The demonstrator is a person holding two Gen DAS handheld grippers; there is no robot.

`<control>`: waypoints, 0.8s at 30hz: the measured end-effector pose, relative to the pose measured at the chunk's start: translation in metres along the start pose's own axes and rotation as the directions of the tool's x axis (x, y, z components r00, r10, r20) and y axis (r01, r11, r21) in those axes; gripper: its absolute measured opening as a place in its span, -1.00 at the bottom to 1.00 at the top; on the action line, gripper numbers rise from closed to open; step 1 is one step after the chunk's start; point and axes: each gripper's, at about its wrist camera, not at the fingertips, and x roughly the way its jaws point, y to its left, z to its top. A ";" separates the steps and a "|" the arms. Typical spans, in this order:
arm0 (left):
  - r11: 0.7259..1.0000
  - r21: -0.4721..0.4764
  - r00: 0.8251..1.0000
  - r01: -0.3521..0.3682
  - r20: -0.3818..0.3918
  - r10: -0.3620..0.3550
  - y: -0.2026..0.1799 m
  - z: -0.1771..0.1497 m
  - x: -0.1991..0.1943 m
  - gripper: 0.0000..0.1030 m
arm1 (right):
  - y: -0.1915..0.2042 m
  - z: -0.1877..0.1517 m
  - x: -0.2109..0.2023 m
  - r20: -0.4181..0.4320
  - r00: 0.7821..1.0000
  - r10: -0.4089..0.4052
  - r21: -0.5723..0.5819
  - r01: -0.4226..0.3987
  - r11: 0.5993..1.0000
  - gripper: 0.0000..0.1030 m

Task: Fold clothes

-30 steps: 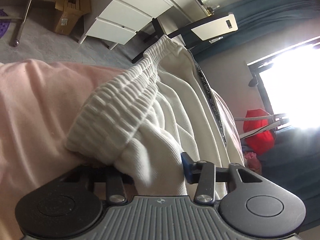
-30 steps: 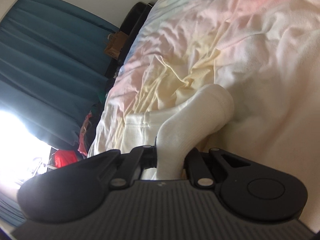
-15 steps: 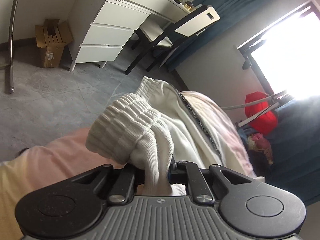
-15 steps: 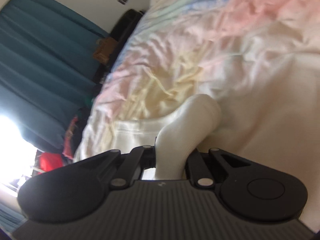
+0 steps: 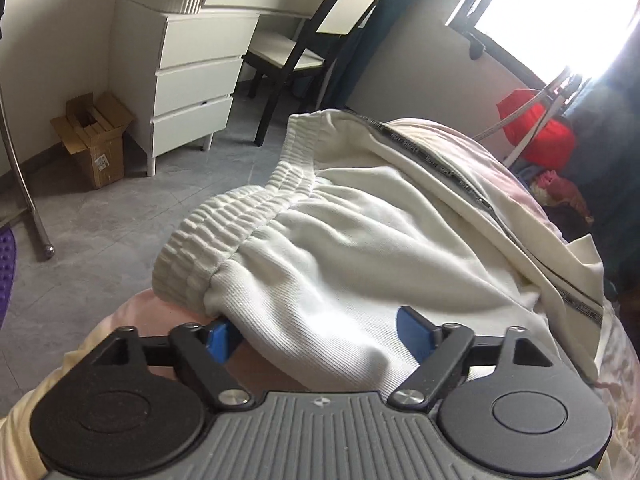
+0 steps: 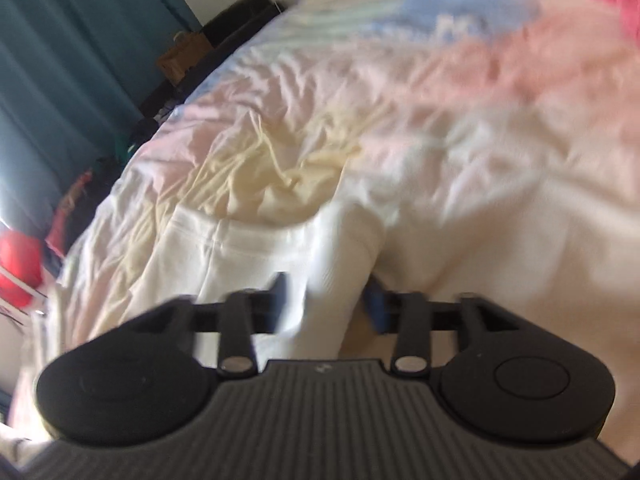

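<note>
White sweatpants [image 5: 360, 248] lie bunched at the corner of the bed [image 6: 400, 120], ribbed waistband [image 5: 224, 232] toward the floor side, on a pastel sheet. My left tool [image 5: 316, 332] is spreading its jaws; the blue pads [image 5: 218, 338] stand clear either side of the fabric fold, so nothing is gripped. My right tool [image 6: 326, 300] is likewise opening, a hump of the white cloth between the jaws but not pinched, though that view is blurred. A white drawer unit [image 5: 188, 76] and chair [image 5: 320, 28] stand beyond the bed edge.
</note>
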 end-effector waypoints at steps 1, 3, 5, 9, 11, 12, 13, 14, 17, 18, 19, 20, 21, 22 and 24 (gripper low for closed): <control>1.000 0.026 1.000 0.009 0.021 -0.010 -0.005 -0.001 -0.007 0.83 | 0.003 0.003 -0.008 0.041 0.999 -0.008 -0.028 0.009 1.000 0.62; 0.996 0.081 0.997 0.024 0.073 -0.030 -0.017 -0.005 -0.024 0.93 | 0.011 0.010 -0.029 0.115 0.993 0.025 -0.101 -0.013 0.995 0.71; 0.983 0.177 0.984 0.039 0.163 -0.068 -0.036 -0.010 -0.046 0.98 | 0.024 0.016 -0.050 0.157 0.982 0.109 -0.196 -0.077 0.978 0.70; 0.923 0.378 0.950 0.076 0.254 -0.182 -0.088 -0.030 -0.078 1.00 | 0.052 0.011 -0.104 0.184 0.927 0.326 -0.372 -0.242 0.896 0.69; 0.889 0.444 0.936 0.111 0.255 -0.244 -0.115 -0.044 -0.089 1.00 | 0.061 0.003 -0.126 0.141 0.891 0.432 -0.415 -0.343 0.843 0.69; 0.871 0.474 0.927 0.130 0.253 -0.276 -0.128 -0.052 -0.094 1.00 | 0.064 -0.001 -0.137 0.110 0.867 0.486 -0.428 -0.400 0.811 0.69; 0.851 0.504 0.919 0.148 0.249 -0.307 -0.141 -0.060 -0.098 1.00 | 0.067 -0.006 -0.147 0.079 0.842 0.534 -0.439 -0.452 0.777 0.69; 0.834 0.528 0.911 0.159 0.248 -0.330 -0.154 -0.069 -0.101 1.00 | 0.069 -0.012 -0.156 0.053 0.825 0.563 -0.449 -0.484 0.751 0.69; 0.799 0.572 0.894 0.185 0.239 -0.379 -0.188 -0.093 -0.104 1.00 | 0.077 -0.037 -0.180 0.000 0.794 0.608 -0.491 -0.529 0.692 0.69; 0.792 0.578 0.890 0.196 0.235 -0.391 -0.197 -0.099 -0.103 1.00 | 0.079 -0.047 -0.187 -0.010 0.787 0.617 -0.510 -0.535 0.674 0.69; 0.785 0.584 0.885 0.206 0.231 -0.404 -0.207 -0.106 -0.101 0.99 | 0.081 -0.057 -0.192 -0.017 0.783 0.622 -0.527 -0.536 0.659 0.69; 0.778 0.590 0.881 0.216 0.226 -0.416 -0.216 -0.113 -0.100 0.99 | 0.084 -0.066 -0.197 -0.023 0.778 0.627 -0.543 -0.537 0.646 0.69; 0.773 0.592 0.877 0.229 0.220 -0.428 -0.223 -0.118 -0.098 1.00 | 0.086 -0.075 -0.200 -0.031 0.775 0.631 -0.553 -0.539 0.635 0.69; 0.770 0.592 0.874 0.238 0.215 -0.436 -0.228 -0.121 -0.095 1.00 | 0.088 -0.084 -0.202 -0.040 0.772 0.634 -0.564 -0.541 0.624 0.68; 0.763 0.599 0.873 0.243 0.208 -0.441 -0.237 -0.130 -0.088 1.00 | 0.095 -0.098 -0.202 -0.056 0.767 0.640 -0.591 -0.542 0.597 0.68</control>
